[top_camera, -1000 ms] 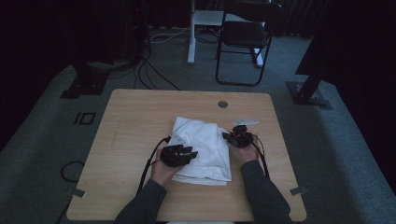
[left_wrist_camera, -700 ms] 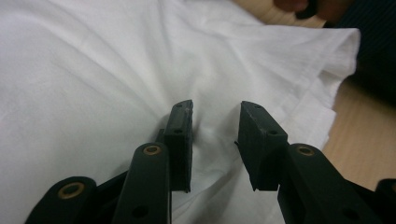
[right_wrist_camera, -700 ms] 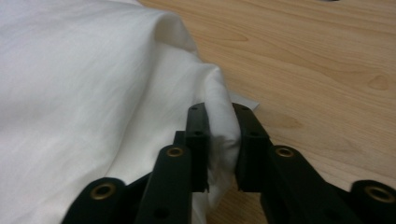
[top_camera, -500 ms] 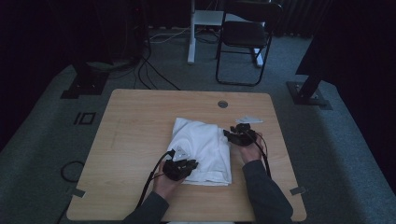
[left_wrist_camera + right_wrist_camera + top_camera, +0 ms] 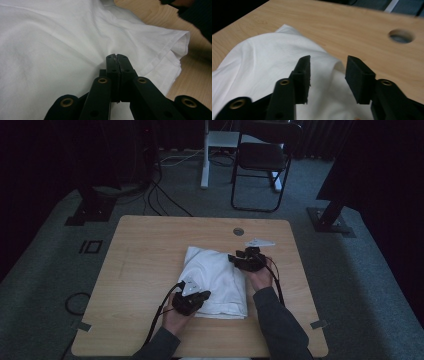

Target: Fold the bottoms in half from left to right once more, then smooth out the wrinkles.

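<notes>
- We start with the wooden table point(image 5: 150, 250), a pale rectangle on grey carpet in a dim room, its long near edge toward the person seated at it.
- On the table's middle, a little to the right in the high view, lies the white folded cloth point(image 5: 215, 280); it looks like a garment, with a stitched hem showing at one side in the left gripper view point(image 5: 62, 45). It rests flat on the wood, its near edge close to the person and its far end slightly humped (that rise is plain in the right gripper view point(image 5: 262, 65)).
- We see the two forearms in dark sleeves come in from the bottom of the high view, one on each side of the cloth.
- The left gripper point(image 5: 192, 300) sits at the cloth's near left corner. Its jaws have just been closing and now meet tip to tip point(image 5: 116, 57) right at the fabric; we cannot tell whether a pinch of cloth is caught between them, since no fold shows in the seam.
- The right gripper point(image 5: 245, 260) hovers at the cloth's far right edge. Its jaws have just been opening and stand about half apart point(image 5: 327, 72), above the cloth's raised end, with nothing gripped.
- Smallest is the round cable hole point(image 5: 238, 231) near the table's far edge, beyond the right gripper.
</notes>
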